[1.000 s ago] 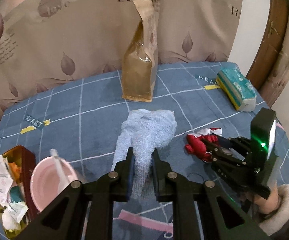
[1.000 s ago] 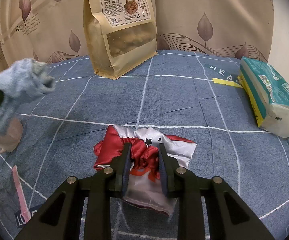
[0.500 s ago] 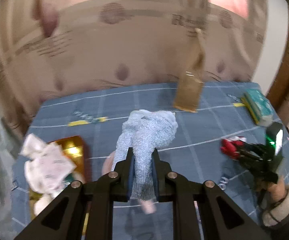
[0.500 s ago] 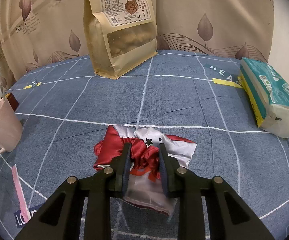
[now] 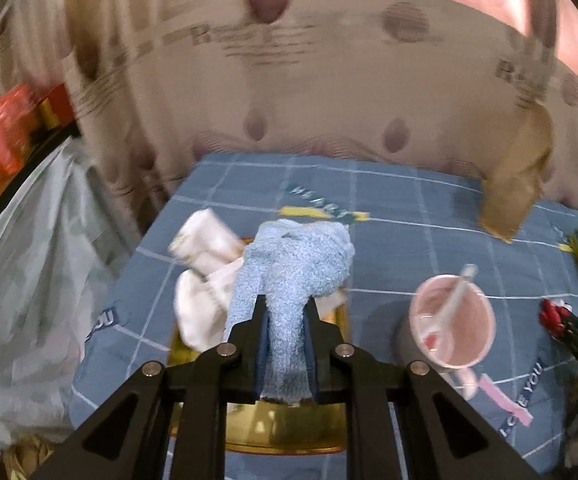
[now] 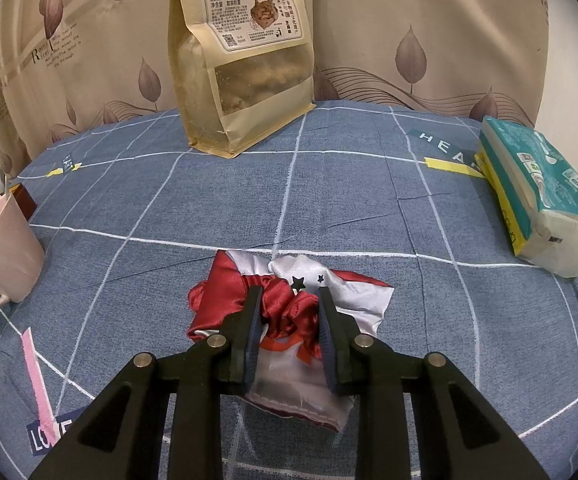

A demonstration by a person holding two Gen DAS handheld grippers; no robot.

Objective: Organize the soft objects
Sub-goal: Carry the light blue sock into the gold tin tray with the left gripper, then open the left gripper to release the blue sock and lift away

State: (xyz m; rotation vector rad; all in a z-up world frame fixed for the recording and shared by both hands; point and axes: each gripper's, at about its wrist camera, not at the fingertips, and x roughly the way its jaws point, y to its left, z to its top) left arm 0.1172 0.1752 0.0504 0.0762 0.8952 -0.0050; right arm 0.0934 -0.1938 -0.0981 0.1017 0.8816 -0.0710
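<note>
Surface point(image 6: 369, 184) in blue grid cloth. Gold box point(image 5: 289, 432) at its left end, white packets point(image 5: 201, 304) piled in it. Left claw point(image 5: 285, 344) clamped on blue sock point(image 5: 293, 276), hanging above box. Right claw point(image 6: 289, 320) pinching red-white cloth point(image 6: 289, 300) lying on surface, beside pink mug point(image 6: 1, 252).

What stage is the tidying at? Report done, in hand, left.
Done: white soft items already sit in the gold box. In hand: the left gripper holds the blue fluffy cloth above that box. Left: the red and white satin cloth lies on the bedspread, between the right gripper fingers.
</note>
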